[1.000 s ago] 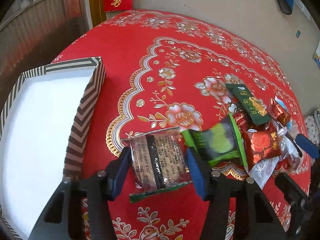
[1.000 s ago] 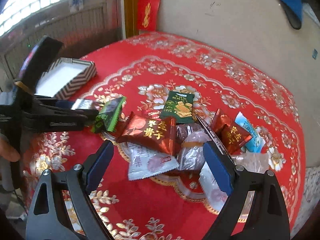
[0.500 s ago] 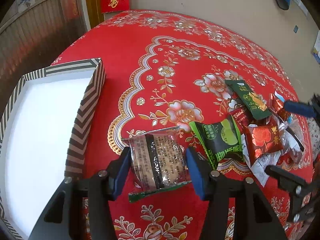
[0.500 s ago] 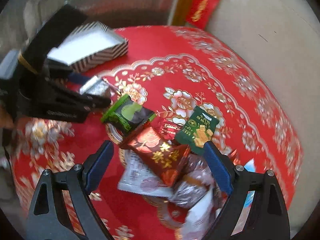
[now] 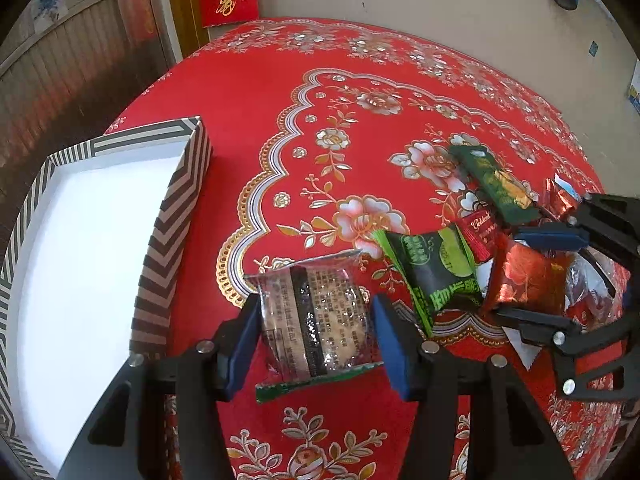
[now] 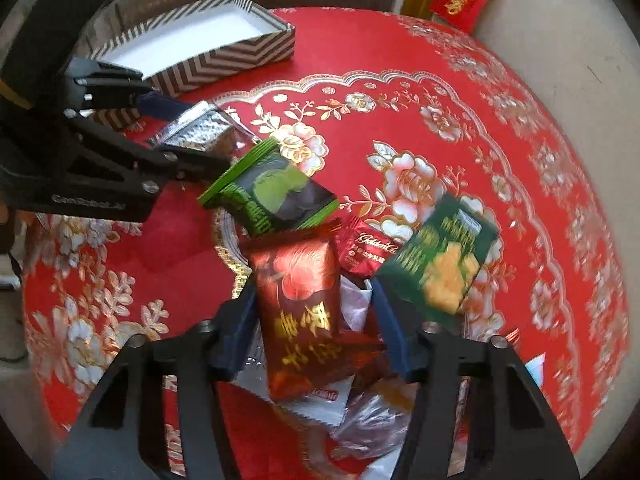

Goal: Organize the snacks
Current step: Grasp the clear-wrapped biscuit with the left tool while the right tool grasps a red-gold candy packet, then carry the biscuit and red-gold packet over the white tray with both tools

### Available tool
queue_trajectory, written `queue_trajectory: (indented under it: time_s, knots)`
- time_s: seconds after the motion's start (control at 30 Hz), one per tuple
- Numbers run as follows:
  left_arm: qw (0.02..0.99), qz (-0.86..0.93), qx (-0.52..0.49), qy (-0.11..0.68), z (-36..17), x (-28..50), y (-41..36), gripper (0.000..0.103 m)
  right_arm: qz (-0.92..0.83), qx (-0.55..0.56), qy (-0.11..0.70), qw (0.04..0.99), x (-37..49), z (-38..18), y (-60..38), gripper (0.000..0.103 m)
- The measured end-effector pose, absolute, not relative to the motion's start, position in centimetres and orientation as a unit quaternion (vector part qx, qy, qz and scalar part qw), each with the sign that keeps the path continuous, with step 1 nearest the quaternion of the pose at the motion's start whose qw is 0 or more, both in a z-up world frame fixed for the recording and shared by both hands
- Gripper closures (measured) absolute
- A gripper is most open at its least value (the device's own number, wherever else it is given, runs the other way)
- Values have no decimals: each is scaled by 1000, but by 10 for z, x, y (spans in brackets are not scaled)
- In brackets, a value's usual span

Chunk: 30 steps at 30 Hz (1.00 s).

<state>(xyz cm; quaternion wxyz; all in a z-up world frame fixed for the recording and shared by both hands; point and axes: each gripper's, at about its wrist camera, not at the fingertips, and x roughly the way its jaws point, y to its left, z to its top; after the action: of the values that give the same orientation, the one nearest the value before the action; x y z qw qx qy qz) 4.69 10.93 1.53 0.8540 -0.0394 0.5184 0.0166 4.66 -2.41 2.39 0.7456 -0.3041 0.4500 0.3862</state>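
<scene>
While the left claw [image 5: 316, 328] stays out of the pile with a clear-wrapped biscuit packet [image 5: 318, 320] clamped between its blue pads, the right claw [image 6: 314, 328] is closing around a red foil snack packet with gold characters [image 6: 302, 304] on top of the heap; the left pad looks to be against the wrapper, while the right pad shows a gap, so I read it as not yet gripped. Step in hand, as judged: second pick of a two-handed fetch, with the striped box [image 5: 168, 216] as the likely destination (its white floor looks bare where visible). The biscuit packet is held above the red floral tabletop [image 5: 320, 128], just right of the box's near wall; its long axis runs away from the camera along the claw's fingers, green sealed edge nearest the camera, dark seam strip running the same way. The red packet lies among the other snacks, beside the green-and-black packet [image 6: 276, 196] and the dark green packet [image 6: 444, 264], with a small red sachet [image 6: 368, 252] between them; its long axis also runs along the fingers, flower end away, characters nearer. Next move probably calls for finishing the squeeze across the packet's short width, then lifting straight up so that the neighbours underneath do not drag, and carrying both to the box.
</scene>
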Motion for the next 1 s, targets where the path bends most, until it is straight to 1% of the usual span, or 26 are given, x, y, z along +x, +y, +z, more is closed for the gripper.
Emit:
queue_trajectory:
  time_s: [0.1, 0.23, 0.4, 0.63, 0.8, 1.0]
  knots:
    - [855, 16, -39, 516, 15, 47, 109, 45, 375, -302, 434, 761, 33, 27, -27, 49]
    - [857, 14, -42, 513, 15, 43, 109, 46, 357, -265, 423, 790, 14, 35, -34, 49]
    - [862, 10, -35, 506, 17, 34, 107, 49, 315, -205, 420, 826, 1, 43, -48, 49]
    - [873, 11, -25, 488, 28, 18, 107, 50, 289, -114, 410, 858, -10, 47, -60, 49]
    - [876, 3, -29, 481, 37, 11, 110, 50, 277, -68, 416, 863, -8, 46, -64, 49]
    - [877, -2, -35, 479, 39, 7, 112, 50, 265, -56, 445, 853, -3, 36, -64, 49]
